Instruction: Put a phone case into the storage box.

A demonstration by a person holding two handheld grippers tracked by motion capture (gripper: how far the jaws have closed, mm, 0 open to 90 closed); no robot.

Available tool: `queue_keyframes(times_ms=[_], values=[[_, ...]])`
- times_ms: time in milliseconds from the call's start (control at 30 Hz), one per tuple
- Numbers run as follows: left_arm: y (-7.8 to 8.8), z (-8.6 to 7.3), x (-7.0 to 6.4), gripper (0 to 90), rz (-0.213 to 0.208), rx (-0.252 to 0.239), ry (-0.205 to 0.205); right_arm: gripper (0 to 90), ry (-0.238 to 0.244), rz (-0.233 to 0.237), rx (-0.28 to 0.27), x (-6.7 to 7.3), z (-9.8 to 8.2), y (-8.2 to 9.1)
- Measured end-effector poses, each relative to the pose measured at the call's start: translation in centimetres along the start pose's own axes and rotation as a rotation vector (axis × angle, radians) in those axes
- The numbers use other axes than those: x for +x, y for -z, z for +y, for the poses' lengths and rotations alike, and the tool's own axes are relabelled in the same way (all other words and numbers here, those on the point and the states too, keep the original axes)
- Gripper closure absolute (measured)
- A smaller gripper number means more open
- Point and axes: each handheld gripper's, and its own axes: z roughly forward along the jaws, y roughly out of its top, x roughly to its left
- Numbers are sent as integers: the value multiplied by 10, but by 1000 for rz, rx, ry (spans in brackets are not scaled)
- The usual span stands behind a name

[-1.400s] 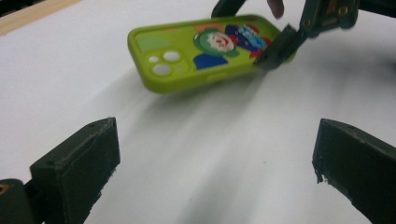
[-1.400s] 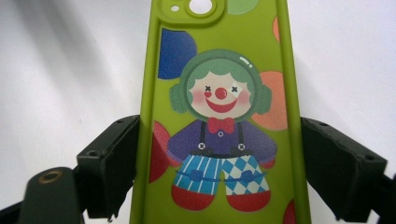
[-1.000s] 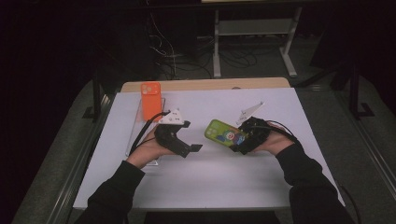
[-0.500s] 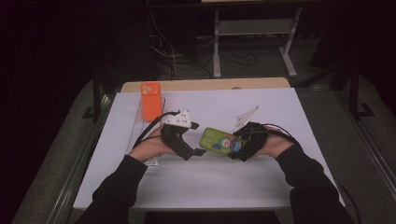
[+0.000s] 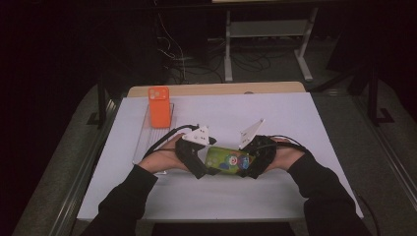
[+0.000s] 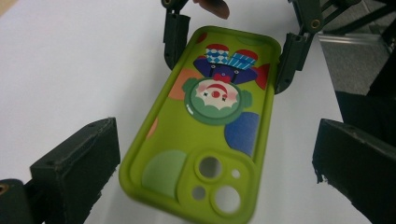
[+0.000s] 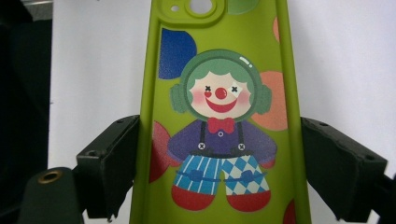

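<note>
The green case (image 6: pixel 205 135) looks like soft matt rubbery plastic with a smooth printed clown, the hand-held gripper (image 6: pixel 224 186) jaws are rough matt black plastic, and the table (image 5: pixel 295 118) has a smooth white matt cover.

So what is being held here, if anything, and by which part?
The lime-green clown-print phone case is held by the right gripper, clamped across its long edges near the clown's feet. The left gripper brackets the camera end, jaws apart from it.

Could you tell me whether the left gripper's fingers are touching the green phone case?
Apart: in the left gripper view, white table shows between both fingers and the green phone case.
</note>
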Motion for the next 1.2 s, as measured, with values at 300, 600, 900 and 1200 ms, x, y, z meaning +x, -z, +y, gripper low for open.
queue_keyframes(times_ms=[300, 600, 900, 1200], values=[[-11, 0, -4, 5, -37, 51, -56, 153, 52, 29, 12, 9, 8, -4], [-24, -2, -11, 5, -72, 103, -65, 153, 87, 41, 19, 14, 12, -5], [-30, -4, -13, 5, -95, 133, -66, 153, 98, 58, 14, 17, 15, -6], [-31, -5, -13, 59, -94, 155, -75, 153, 102, 61, 7, 17, 15, -5]])
